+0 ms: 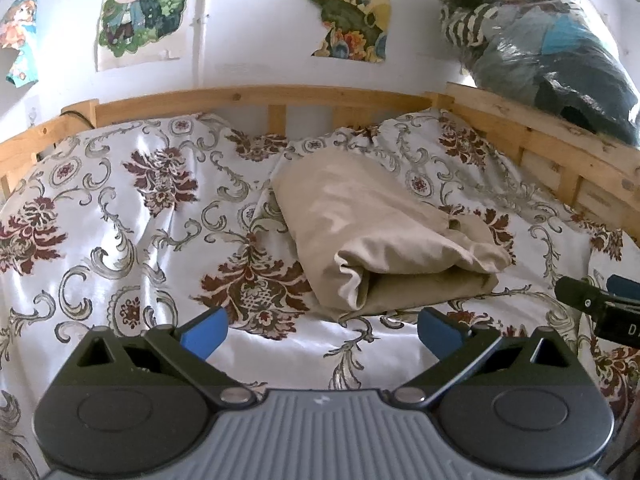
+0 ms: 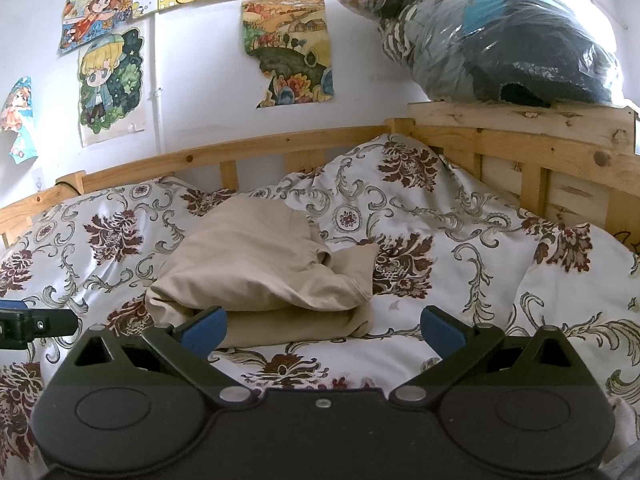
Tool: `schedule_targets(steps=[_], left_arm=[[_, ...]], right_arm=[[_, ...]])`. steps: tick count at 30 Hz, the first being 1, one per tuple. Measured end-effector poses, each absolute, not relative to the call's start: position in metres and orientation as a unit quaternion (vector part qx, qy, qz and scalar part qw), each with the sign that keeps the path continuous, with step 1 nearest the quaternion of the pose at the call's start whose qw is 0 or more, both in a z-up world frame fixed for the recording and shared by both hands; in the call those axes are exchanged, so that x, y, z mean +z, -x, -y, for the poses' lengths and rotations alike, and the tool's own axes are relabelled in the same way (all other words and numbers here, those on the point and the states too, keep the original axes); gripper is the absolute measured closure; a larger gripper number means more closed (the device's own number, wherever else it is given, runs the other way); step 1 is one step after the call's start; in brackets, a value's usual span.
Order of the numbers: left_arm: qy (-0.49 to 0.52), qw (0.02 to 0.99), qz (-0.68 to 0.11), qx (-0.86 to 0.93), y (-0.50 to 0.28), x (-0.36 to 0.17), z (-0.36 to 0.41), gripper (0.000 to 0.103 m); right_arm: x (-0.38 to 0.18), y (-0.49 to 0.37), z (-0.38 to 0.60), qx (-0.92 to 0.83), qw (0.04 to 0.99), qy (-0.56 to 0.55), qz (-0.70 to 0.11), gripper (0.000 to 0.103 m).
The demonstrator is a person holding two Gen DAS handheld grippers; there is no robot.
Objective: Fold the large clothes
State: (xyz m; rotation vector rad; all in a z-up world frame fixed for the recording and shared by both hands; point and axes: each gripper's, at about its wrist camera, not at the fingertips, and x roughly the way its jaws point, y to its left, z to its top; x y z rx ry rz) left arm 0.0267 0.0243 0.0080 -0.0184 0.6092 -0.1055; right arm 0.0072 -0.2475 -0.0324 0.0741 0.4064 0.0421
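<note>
Floral bedspread (image 1: pixel 132 248) carries the beige garment (image 1: pixel 380 232), already bundled mid-bed. Left gripper (image 1: pixel 320 330) and right gripper (image 2: pixel 322 330): fingers wide apart, empty. Looks soft, light, floppy; I'd pinch the near folded edge.

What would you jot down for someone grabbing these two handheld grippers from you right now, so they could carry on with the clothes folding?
Left gripper: open, holding nothing, hovering over the floral bedspread.
Right gripper: open, holding nothing, just in front of the beige garment.
The garment lies on the bed as a folded bundle, several layers stacked, its top layer rumpled at the right end.
Done: the main folds appear made.
Left: probably smooth the loose top flap and square the edges. A clear bag of clothes sits on the wooden bed frame, possibly next.
</note>
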Motion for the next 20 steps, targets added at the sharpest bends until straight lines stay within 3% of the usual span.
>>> schedule_targets(steps=[20], left_arm=[[-0.012, 0.958, -0.285, -0.031, -0.0232, 0.0074, -0.0239, 0.001]], right_arm=[[-0.0338, -0.0073, 0.2457, 0.02, 0.978, -0.039, -0.203, 0.001]])
